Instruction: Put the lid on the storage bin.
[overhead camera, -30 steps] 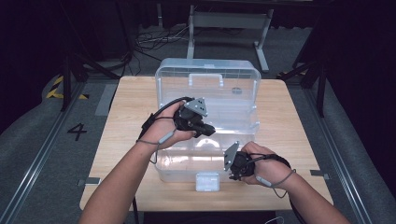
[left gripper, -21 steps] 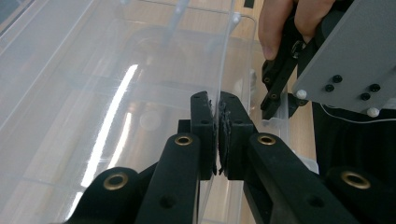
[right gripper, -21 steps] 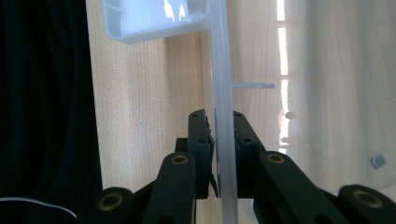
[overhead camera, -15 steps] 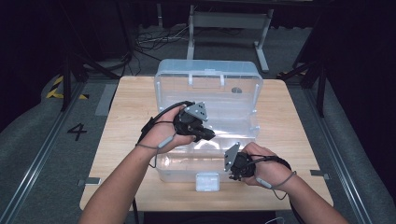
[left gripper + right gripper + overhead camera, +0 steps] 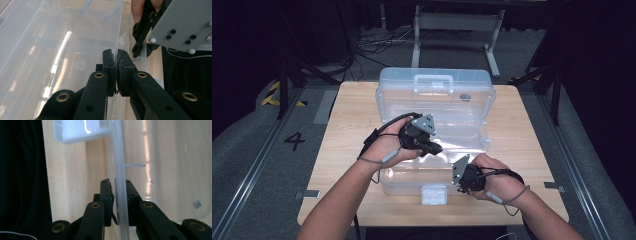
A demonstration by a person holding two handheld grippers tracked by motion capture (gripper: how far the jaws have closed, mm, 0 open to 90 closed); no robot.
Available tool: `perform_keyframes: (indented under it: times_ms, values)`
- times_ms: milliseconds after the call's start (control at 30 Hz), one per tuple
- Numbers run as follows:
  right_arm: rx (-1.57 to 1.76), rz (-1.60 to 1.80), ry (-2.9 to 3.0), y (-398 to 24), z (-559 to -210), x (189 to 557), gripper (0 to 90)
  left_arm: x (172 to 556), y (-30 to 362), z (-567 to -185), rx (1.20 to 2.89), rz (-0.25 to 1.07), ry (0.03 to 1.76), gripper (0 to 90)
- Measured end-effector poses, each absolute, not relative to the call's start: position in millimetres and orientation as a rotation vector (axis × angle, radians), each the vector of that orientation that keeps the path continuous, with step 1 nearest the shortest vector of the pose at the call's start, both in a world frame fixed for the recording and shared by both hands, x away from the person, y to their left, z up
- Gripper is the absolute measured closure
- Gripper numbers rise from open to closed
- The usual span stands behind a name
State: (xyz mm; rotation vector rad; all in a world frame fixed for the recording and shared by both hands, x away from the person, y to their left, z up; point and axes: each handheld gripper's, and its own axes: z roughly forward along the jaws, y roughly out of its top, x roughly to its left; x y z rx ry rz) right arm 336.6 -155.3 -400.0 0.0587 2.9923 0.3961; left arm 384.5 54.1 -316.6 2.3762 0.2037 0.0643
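1. A clear plastic storage box [image 5: 434, 132] with a handled lid lies on the light wooden table [image 5: 342, 130].
2. The left gripper [image 5: 116, 72] has its jaws pinching a thin clear wall of the box.
3. The right gripper [image 5: 117, 200] has its jaws clamping the box's front rim, near the white latch [image 5: 434, 194].

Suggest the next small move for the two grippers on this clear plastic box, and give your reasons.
Probably lift both hands together, slowly and level. The left gripper is clamped on a thin wall of the clear box, and the right gripper is clamped on its front rim beside the latch. The box rests open on the table.
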Motion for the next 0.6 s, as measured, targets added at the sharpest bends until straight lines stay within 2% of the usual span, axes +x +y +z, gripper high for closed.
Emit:
perform_keyframes:
  times_ms: [600]
  values:
    - [0.09, 0.446, 2.965, -157.7, -396.7, 333.0, 78.9, 378.1, 55.9, -322.9, 2.362, 0.061, 0.205, 86.5]
